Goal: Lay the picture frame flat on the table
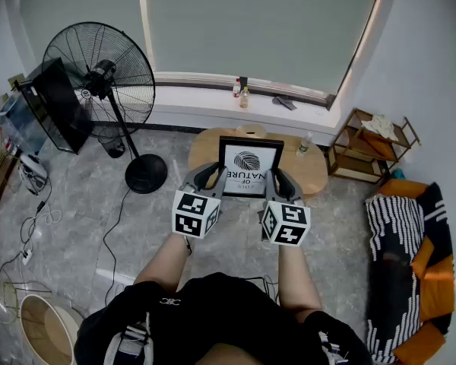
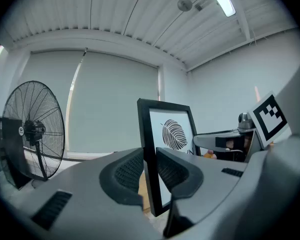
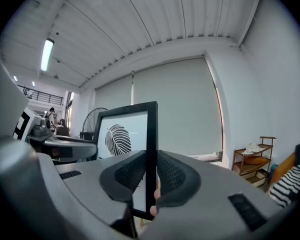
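The picture frame (image 1: pixel 249 163) is black-edged with a white print of a leaf and upside-down lettering. It is held over the near edge of the round wooden table (image 1: pixel 320 175), face towards me. My left gripper (image 1: pixel 211 176) is shut on the frame's left edge and my right gripper (image 1: pixel 278 181) on its right edge. In the left gripper view the frame (image 2: pixel 173 130) stands upright, and the pads of the left gripper (image 2: pixel 150 168) press on its edge. The right gripper view shows the frame (image 3: pixel 124 134) with its right edge pinched in the right gripper (image 3: pixel 150 172).
A small bottle (image 1: pixel 304 144) stands on the table's right side. A large standing fan (image 1: pixel 99 74) and a dark panel (image 1: pixel 57 105) are at the left. A low wooden shelf (image 1: pixel 372 147) and striped cushions (image 1: pixel 399 242) are at the right. Cables lie on the floor.
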{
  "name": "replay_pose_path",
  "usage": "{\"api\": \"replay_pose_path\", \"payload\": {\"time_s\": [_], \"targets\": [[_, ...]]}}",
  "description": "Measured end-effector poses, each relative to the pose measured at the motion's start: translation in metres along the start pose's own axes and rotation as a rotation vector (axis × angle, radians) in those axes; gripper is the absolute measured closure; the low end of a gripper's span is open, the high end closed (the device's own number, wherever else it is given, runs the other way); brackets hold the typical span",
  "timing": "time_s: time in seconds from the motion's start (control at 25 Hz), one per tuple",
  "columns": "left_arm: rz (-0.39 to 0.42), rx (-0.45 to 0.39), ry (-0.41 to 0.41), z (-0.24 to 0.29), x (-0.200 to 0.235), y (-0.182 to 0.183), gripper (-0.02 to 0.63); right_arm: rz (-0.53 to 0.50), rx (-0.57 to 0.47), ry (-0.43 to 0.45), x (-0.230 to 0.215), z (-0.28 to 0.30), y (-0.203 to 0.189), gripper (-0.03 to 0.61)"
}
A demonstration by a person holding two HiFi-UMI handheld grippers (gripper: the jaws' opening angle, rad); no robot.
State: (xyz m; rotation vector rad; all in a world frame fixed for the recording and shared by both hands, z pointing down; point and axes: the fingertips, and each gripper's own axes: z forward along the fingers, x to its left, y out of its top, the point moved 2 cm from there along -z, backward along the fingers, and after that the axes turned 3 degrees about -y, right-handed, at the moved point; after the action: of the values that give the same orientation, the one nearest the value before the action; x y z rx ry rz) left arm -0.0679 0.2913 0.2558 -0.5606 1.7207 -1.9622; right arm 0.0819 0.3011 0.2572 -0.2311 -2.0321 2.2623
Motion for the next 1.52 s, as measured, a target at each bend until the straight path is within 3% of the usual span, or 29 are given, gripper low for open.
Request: {"api": "replay_pose_path", "payload": {"time_s": [0.96, 1.24, 1.52], "targets": [[0.002, 0.016, -0.053, -0.062, 0.055, -0.031, 0.523, 0.056, 0.030, -0.032, 0.085, -0.011, -0.032, 0.491], [-0.001, 0.006, -0.056, -0.057, 0.073, -0.033, 0.523, 0.047, 0.022, -0.030, 0.094, 0.006, -0.031, 0.491], [0.016, 0.000, -0.061, -0.019, 0.091, -0.035, 0.522, 0.046, 0.008, -0.026, 0.078, 0.047, -0.032, 0.491]]}}
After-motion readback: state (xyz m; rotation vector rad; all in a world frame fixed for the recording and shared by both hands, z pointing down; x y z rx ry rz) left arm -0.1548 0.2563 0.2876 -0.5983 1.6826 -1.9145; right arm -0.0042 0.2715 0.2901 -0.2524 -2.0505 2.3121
